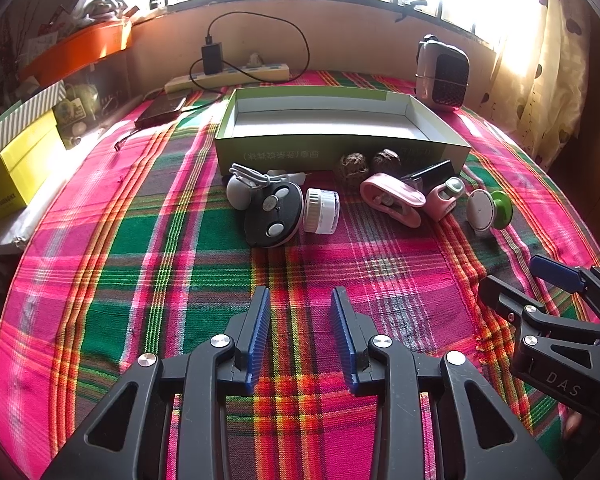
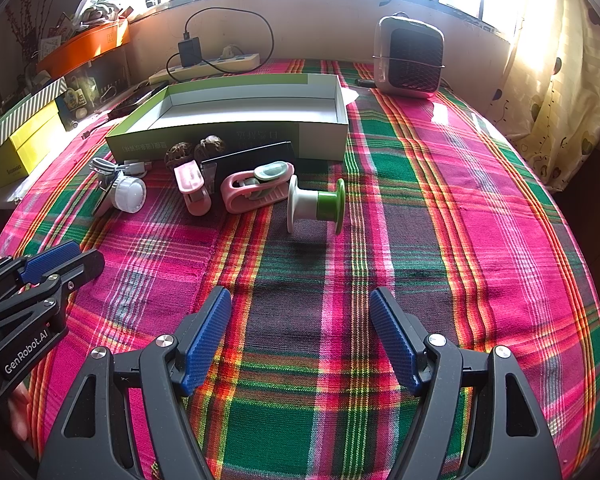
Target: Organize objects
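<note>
An empty green box sits on the plaid cloth. In front of it lie small items: a black round device, a white jar, a coiled white cable, two brown woven balls, pink clips, a black case and a white-green spool. My left gripper is open and empty, short of the items. My right gripper is open and empty, near the spool's side.
A small heater stands at the back right. A power strip with charger lies behind the box. Yellow and striped boxes and an orange tray are at the left. A curtain hangs at the right.
</note>
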Available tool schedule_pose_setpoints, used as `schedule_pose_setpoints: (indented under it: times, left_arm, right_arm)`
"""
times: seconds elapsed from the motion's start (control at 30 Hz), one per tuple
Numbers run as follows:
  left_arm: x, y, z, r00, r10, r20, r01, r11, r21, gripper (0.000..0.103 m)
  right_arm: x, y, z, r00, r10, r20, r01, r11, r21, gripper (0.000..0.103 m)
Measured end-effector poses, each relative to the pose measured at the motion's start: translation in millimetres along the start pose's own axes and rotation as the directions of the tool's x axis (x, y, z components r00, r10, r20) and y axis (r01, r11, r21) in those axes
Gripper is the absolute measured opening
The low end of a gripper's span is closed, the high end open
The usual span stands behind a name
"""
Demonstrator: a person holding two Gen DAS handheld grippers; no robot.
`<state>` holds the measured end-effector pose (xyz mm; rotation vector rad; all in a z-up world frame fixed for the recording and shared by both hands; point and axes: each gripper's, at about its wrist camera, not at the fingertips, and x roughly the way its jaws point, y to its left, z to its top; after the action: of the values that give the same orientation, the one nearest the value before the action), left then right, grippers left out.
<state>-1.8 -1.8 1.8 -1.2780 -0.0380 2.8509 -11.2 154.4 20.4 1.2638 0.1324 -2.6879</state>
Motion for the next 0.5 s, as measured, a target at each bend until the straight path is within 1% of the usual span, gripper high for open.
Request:
schedule_pose_setpoints:
  times: [0.13, 0.27, 0.4, 0.5]
  left_arm:
    - [-1, 1, -2, 1.000, -0.015, 0.000, 0.015, 1.000, 0.000, 0.033]
    - [-1, 4, -1, 0.999, -0.033, -0.002, 0.033, 0.999, -0.006, 0.033]
    - [0, 12, 2, 0.997, -0.076, -0.006, 0.076, 0.997, -0.028, 0.033]
    - [1, 16, 5, 0.997, -0.079, -0.009, 0.078, 0.996, -0.037, 0.033]
  right_arm:
    - [0, -1, -1, 1.000, 0.006, -0.002, -0.006, 1.000, -0.004, 0.074]
    - [3, -1, 2, 1.000, 0.010, -0.008, -0.010, 1.000, -0.010, 0.075]
    - [3, -2, 3, 1.000, 0.020, -0.018, -0.020, 1.000, -0.015, 0.075]
    - [6, -4, 8, 0.999, 0.032, -0.028, -0.033, 0.999, -0.016, 0.075]
